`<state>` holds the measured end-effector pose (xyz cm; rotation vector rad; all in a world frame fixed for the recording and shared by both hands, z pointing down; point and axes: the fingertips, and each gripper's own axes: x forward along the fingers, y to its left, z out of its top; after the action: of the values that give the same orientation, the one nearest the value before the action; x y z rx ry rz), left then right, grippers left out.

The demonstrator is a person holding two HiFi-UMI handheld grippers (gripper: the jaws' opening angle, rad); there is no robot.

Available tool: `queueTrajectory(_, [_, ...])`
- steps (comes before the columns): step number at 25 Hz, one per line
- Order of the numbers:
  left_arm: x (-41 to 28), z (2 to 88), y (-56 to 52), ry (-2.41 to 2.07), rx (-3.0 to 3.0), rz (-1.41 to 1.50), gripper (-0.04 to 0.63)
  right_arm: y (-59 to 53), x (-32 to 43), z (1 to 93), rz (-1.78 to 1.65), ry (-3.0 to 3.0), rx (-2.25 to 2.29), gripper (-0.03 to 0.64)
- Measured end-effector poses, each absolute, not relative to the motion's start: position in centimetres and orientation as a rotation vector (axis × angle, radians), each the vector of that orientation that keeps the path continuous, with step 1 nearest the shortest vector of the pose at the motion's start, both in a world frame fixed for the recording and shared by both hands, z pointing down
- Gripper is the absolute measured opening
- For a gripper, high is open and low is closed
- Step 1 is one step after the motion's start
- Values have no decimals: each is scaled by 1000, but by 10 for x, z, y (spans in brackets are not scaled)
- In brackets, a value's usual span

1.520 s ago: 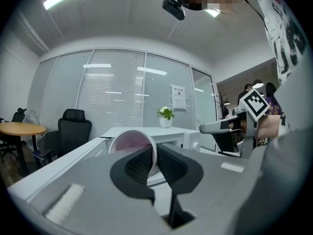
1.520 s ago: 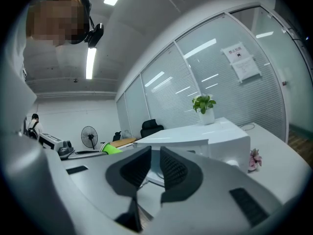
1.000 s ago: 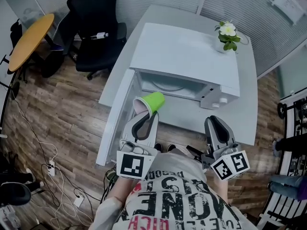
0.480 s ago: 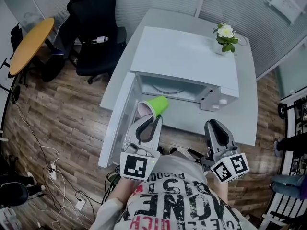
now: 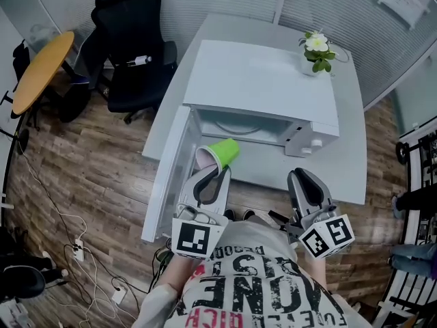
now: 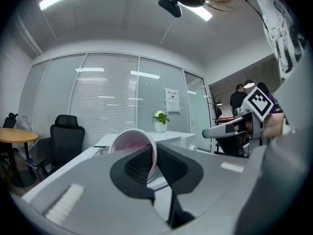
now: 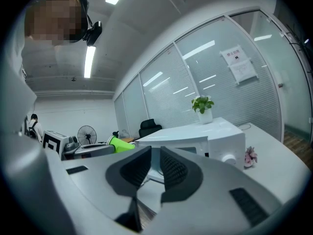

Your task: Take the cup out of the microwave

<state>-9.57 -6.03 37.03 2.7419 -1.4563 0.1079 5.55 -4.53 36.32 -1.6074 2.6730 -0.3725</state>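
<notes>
One cup [image 5: 222,153], clamped by its rim in the left gripper [image 5: 217,171], lies sideways ahead of the jaws, base towards the open microwave [image 5: 263,80]; the right gripper [image 5: 301,178], closed empty, hangs alongside

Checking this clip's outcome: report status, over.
Left hand-held gripper shut on rim of green plastic cup, tipped sideways, out front of white microwave. Right hand-held gripper shut, empty. Microwave door open at left; nothing blocking.
</notes>
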Motion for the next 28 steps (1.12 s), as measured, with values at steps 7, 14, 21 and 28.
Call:
queueTrajectory(7, [-94,371,-62,-1447,2743,118,37,-47,54,367,-402,2667,-1600,69])
queueTrajectory(14, [-98,373,-65,-1457,2735,124,37,-51,54,369,-397,2671,-1604,67])
queueTrajectory(21, [-100,374,-69,-1464,2732,125,37,-55,49,370,-380,2700,-1592,67])
queueTrajectory(28, [-103,375,-74,-1467,2725,130,37,-60,47,370,-395,2696,-1589,66])
